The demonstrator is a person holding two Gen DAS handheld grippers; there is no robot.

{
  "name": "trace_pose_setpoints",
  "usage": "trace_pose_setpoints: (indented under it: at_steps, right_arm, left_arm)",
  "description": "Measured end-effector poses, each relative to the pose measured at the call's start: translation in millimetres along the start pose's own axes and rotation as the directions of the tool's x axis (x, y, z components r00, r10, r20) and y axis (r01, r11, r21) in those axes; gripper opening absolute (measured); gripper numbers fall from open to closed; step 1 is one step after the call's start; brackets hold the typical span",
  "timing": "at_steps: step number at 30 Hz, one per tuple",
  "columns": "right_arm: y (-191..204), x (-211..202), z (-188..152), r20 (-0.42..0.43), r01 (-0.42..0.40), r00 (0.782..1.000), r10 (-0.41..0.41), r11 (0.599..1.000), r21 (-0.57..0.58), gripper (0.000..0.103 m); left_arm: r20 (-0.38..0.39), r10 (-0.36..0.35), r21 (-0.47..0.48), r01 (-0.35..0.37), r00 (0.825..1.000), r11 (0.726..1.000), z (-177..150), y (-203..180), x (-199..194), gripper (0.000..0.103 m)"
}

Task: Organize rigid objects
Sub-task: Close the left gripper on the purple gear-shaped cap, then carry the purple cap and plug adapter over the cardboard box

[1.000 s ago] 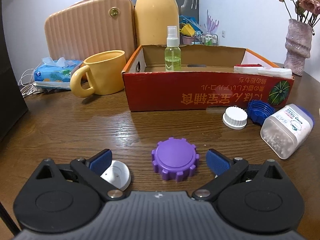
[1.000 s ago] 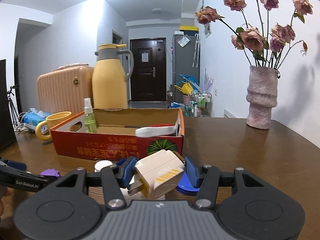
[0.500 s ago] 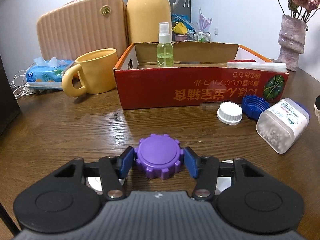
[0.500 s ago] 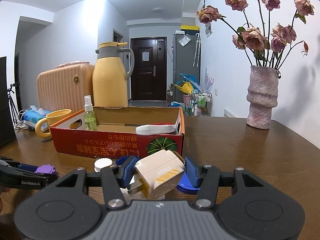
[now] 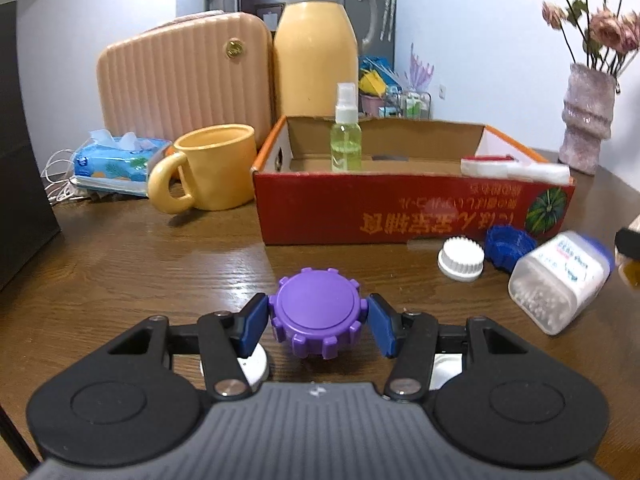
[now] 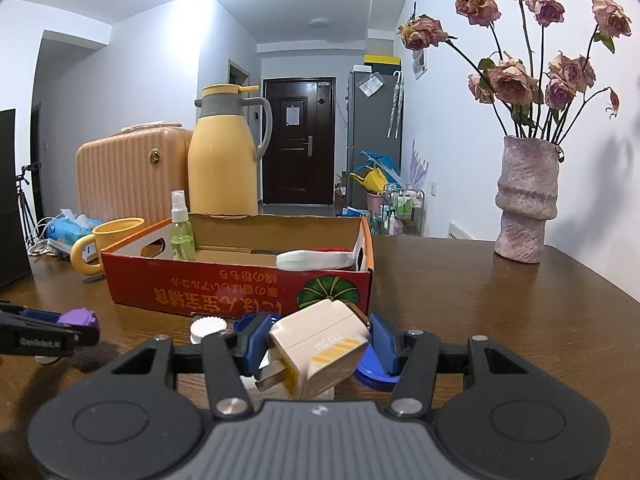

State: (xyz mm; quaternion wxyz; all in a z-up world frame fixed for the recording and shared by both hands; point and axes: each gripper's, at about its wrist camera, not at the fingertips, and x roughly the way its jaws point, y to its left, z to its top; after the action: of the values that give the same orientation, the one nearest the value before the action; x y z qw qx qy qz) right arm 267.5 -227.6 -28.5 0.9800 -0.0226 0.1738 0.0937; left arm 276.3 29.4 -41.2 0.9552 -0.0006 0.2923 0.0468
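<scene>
My left gripper (image 5: 316,318) just closed on purple cap (image 5: 315,316), pads pressing both sides. Red box (image 5: 400,208) ahead of fingers. My right gripper (image 6: 318,340) clamps cream charger plug (image 6: 320,350), tilted, same box beyond fingertips.

White discs (image 5: 253,365) half hidden beneath the left gripper's fingers (image 5: 253,322); box print (image 5: 436,208) unreadable.

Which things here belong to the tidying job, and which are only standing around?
Belong to the job:
- purple cap, in the left hand-held gripper
- cream plug, in the right hand-held gripper
- red box
- white cap, blue lid, clear jar

Only standing around:
- yellow mug
- thermos
- tissue pack
- vase
</scene>
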Motion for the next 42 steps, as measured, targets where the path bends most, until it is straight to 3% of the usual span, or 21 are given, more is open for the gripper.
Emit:
trace_pose_setpoints:
  at_steps: [23,42]
  right_arm:
    - [16.5,13.6,37.9,0.048,-0.002,0.999,0.003,1.000,-0.028,0.053]
    - [22.6,69.7,74.2,0.096,0.001,0.995,-0.004,0.999,0.032,0.053]
  left_arm:
    - [0.128,-0.056,-0.032,0.060,0.990,0.998,53.9,-19.5,-32.0,0.055]
    - [0.188,-0.039,-0.097,0.058,0.981,0.994,102.0,-30.5,9.8,0.055]
